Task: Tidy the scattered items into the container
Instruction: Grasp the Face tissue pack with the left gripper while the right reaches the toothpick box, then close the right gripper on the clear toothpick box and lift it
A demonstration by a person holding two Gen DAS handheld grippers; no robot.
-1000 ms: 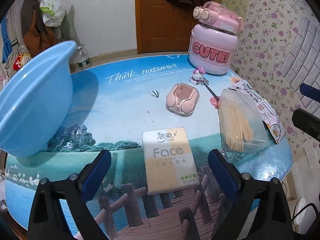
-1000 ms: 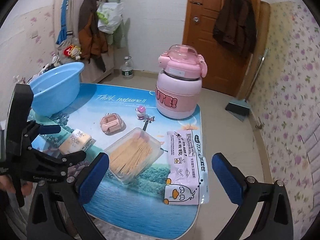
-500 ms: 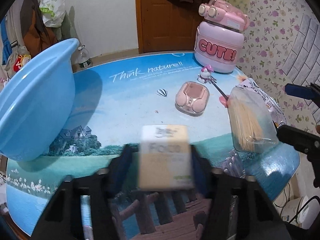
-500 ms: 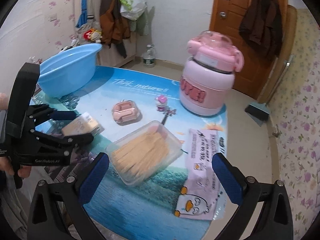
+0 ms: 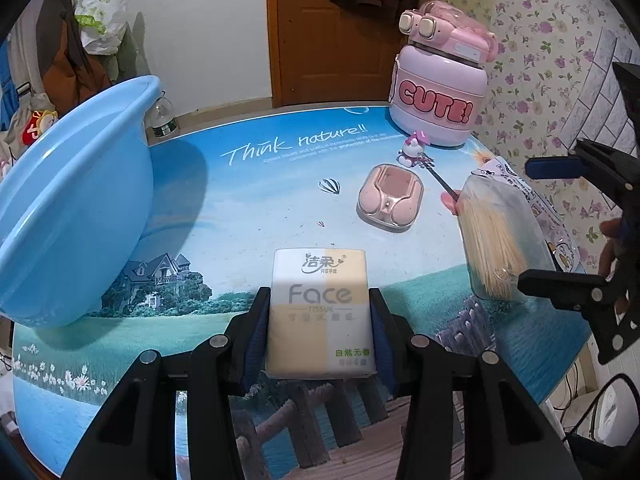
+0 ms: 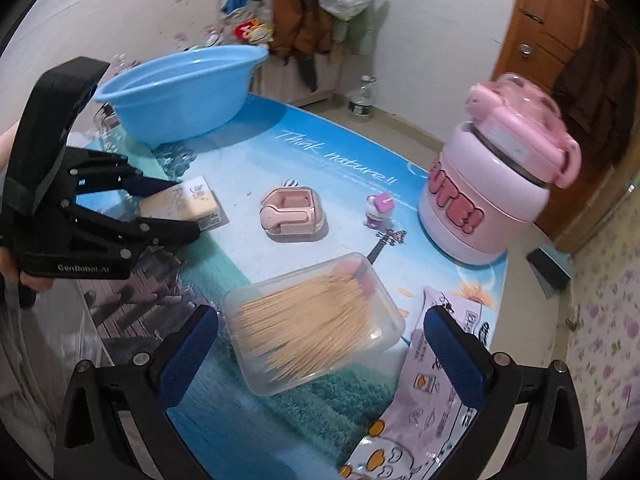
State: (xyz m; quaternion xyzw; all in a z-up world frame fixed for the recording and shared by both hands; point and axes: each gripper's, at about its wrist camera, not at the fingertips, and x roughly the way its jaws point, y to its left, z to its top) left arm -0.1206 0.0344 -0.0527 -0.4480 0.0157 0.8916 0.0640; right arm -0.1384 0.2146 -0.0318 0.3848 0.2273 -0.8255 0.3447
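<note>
My left gripper (image 5: 318, 332) is shut on a white and yellow "Face" tissue pack (image 5: 320, 312), seen from the side in the right wrist view (image 6: 182, 204). The blue basin (image 5: 68, 204) stands at the table's left. My right gripper (image 6: 320, 348) is open, its fingers on either side of a clear box of toothpicks (image 6: 312, 324), also seen in the left wrist view (image 5: 496, 236). On the table lie a pink earbud case (image 5: 390, 198), a small kitty figure (image 5: 414, 148) and a printed snack packet (image 6: 432, 392).
A large pink "CUTE!" bottle (image 5: 438, 92) stands at the table's far right. The table (image 5: 256, 184) has a blue landscape print. A water bottle (image 5: 162, 118) stands on the floor behind the basin. Coats and bags hang on the far wall.
My left gripper has closed on the tissue pack, which lay free between its open fingers a second ago. My right gripper has moved in toward the toothpick box.
</note>
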